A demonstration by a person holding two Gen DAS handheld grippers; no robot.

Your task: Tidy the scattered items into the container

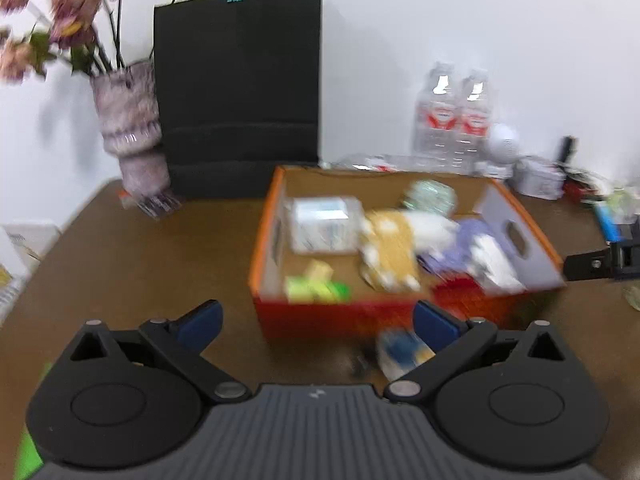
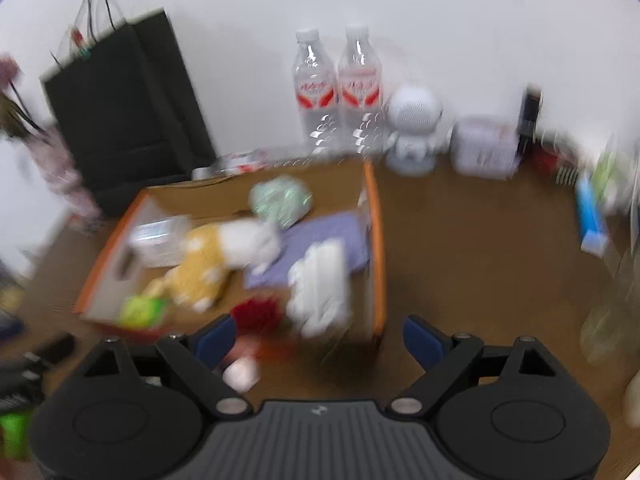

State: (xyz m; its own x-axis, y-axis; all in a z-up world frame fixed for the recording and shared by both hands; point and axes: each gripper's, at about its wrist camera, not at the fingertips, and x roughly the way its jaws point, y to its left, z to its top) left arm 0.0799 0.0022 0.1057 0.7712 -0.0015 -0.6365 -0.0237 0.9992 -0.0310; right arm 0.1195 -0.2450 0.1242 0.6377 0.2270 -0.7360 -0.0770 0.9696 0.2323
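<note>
An orange cardboard box sits on the brown table and holds several items: a clear plastic box, a yellow plush toy, a purple cloth, a green packet. My left gripper is open and empty, just in front of the box's near wall. A small blue and white item lies on the table by its right finger. My right gripper is open and empty at the box's near right corner. A small pinkish item lies by its left finger. Both views are blurred.
A black paper bag and a vase of flowers stand at the back left. Two water bottles, a white robot figure and a white tin line the back wall. Clutter lies at the far right.
</note>
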